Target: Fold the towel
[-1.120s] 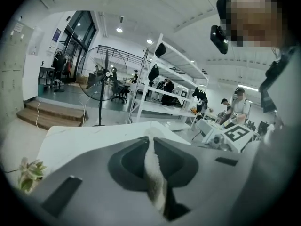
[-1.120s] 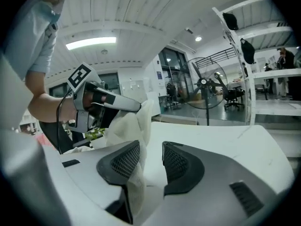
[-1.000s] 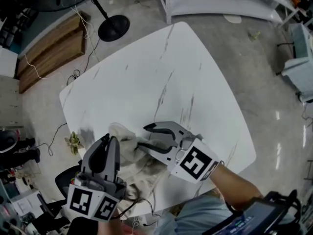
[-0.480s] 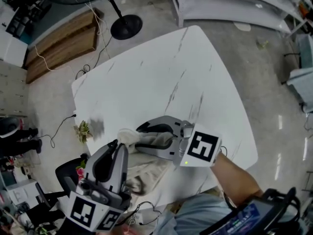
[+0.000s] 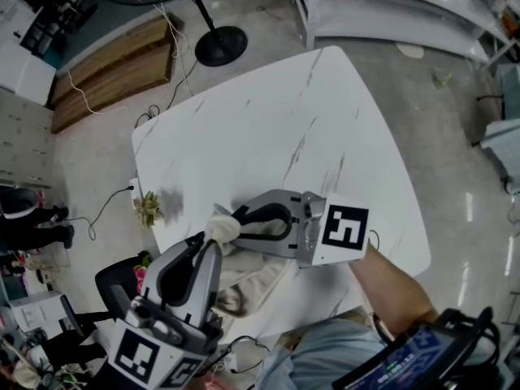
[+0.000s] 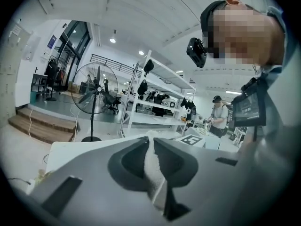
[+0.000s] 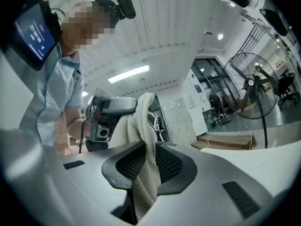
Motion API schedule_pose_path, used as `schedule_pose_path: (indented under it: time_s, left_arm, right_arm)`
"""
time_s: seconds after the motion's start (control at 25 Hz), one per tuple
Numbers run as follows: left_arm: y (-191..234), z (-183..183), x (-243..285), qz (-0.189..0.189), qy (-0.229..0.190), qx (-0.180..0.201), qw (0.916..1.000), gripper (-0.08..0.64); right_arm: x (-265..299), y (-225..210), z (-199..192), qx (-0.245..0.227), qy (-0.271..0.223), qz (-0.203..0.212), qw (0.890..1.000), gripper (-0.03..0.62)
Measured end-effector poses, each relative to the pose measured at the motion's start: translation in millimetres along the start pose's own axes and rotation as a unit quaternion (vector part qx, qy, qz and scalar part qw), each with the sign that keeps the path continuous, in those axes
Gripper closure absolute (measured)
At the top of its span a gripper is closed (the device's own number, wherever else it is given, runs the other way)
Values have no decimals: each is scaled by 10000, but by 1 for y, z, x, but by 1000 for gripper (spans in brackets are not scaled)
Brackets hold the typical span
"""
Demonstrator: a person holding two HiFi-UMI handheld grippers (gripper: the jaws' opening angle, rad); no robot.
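Evidently the cream towel [image 5: 253, 284] was being held up over the near part of the white marbled table [image 5: 284, 112], grasped by both tools at once. A thin fold of it was pinched tight in the left gripper [image 5: 205, 246] at the near left. In the left gripper view the cloth [image 6: 153, 166] was seen squeezed into the narrow slit at the left gripper's [image 6: 151, 142] tips. The jaws of the right gripper [image 5: 240, 227], which was pointed leftward from the near right, had just been closing on a thicker bunch of the towel. In the right gripper view the fabric [image 7: 143, 112] was seen clamped from both sides at the right gripper's [image 7: 148, 147] tips, standing above them and hanging below. The two sets of tips were held near each other, and loose folds were draped beneath them. Whether those folds were touching the table could not be told. A fan's round base [image 5: 221, 45] and wooden steps [image 5: 114, 70] were seen on the floor at the far left.
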State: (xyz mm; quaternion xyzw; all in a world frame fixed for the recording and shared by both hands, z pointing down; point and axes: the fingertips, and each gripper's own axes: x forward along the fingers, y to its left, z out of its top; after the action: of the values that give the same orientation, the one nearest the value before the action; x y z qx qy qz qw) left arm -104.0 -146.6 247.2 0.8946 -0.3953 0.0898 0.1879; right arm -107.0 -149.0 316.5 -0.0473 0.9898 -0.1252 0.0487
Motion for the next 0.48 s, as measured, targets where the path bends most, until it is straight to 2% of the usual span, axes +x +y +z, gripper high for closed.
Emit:
schedule_pose_path:
  time_s: [0.12, 0.28, 0.36, 0.48]
  left_arm:
    - [-5, 7, -7, -16, -53, 60, 10000, 525]
    - [-5, 23, -12, 54, -216, 306, 9993, 525]
    - [-2, 29, -9, 105, -258, 470, 9985, 525]
    - [-1, 42, 1, 131, -340, 804, 9961, 524]
  right_arm:
    - [2, 5, 0, -293, 128, -116, 9994, 542]
    - [-19, -2, 25, -687, 63, -818, 9943, 552]
    - [-32, -7, 41, -992, 307, -1196, 9874, 555]
    - [-50, -15, 68, -1550, 790, -1778, 9686, 555]
